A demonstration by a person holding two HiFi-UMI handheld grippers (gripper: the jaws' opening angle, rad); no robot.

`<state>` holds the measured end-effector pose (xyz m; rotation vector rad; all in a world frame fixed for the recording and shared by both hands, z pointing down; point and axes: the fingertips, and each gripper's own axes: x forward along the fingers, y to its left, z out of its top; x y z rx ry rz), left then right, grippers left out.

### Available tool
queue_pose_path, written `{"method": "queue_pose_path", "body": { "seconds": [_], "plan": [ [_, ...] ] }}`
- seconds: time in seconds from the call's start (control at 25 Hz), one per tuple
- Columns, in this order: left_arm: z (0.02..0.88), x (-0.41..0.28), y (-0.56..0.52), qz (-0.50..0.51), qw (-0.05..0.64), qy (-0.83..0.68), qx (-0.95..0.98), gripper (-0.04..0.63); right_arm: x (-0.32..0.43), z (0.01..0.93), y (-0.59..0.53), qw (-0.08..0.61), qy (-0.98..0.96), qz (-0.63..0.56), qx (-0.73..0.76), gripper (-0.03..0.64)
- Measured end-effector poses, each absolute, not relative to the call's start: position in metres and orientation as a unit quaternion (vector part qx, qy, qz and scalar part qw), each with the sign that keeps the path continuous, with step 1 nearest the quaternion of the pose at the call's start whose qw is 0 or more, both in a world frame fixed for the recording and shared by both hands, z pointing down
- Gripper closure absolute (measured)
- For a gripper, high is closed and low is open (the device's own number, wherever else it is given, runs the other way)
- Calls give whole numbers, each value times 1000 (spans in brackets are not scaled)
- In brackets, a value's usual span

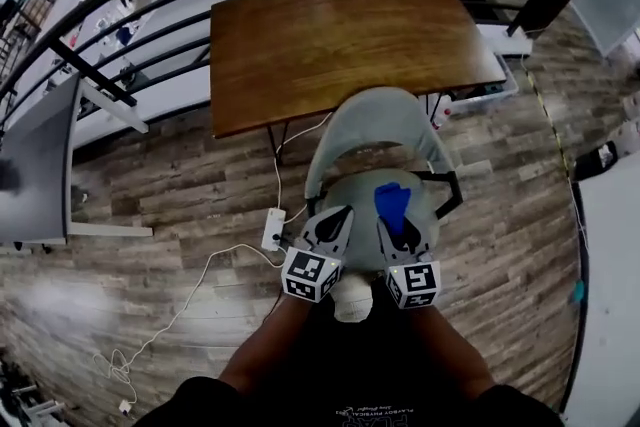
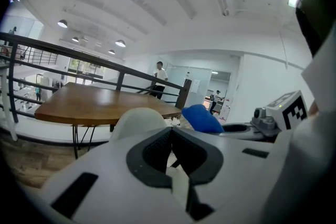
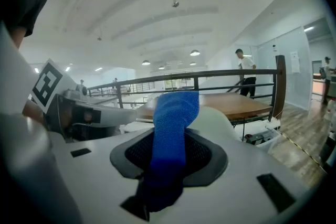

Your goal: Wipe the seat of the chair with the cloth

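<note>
Head view: you hold both grippers side by side over the seat (image 1: pixel 352 197) of the pale grey-green moulded plastic chair (image 1: pixel 375 127), which stands at the near edge of the brown rectangular wooden table (image 1: pixel 340 40).

Your right gripper (image 1: pixel 397 227) has its jaws clamped on the bright blue knitted cloth (image 1: pixel 392 200). Right gripper view confirms this: the cloth (image 3: pixel 176 110) runs as a narrow band between the dark pads and sticks out past the tips of that gripper (image 3: pixel 169 155). From the head view the free end of the cloth lies over the right half of the seat. You cannot tell from any view whether it touches the seat surface.

Your left gripper (image 1: pixel 330 225) sits just beside the right one, over the left half of the seat. Left gripper view shows the jaws of this gripper (image 2: pixel 170 139) brought together with nothing between them. The same view shows the chair back (image 2: pixel 139 119) ahead and the blue cloth (image 2: pixel 202 118) to the right.

A black metal railing (image 1: pixel 150 10) runs beyond the table. A white power strip with its white cable (image 1: pixel 272 228) lies on the grey wood-plank floor (image 1: pixel 180 205), left of the chair.
</note>
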<state>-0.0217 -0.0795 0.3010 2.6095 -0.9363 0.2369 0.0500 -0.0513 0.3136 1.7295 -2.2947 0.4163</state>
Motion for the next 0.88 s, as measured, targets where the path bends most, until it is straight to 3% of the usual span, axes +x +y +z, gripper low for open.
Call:
{"method": "queue_pose_path", "body": {
  "seconds": [0.52,0.88],
  "plan": [
    [423,-7,-112,130,260,-446,847,594,60,429,-102,169,-841,196,475,477],
    [491,-23,-126,152,275,-514,798,594,45,504,-132,209,-847,218,438,477]
  ]
}}
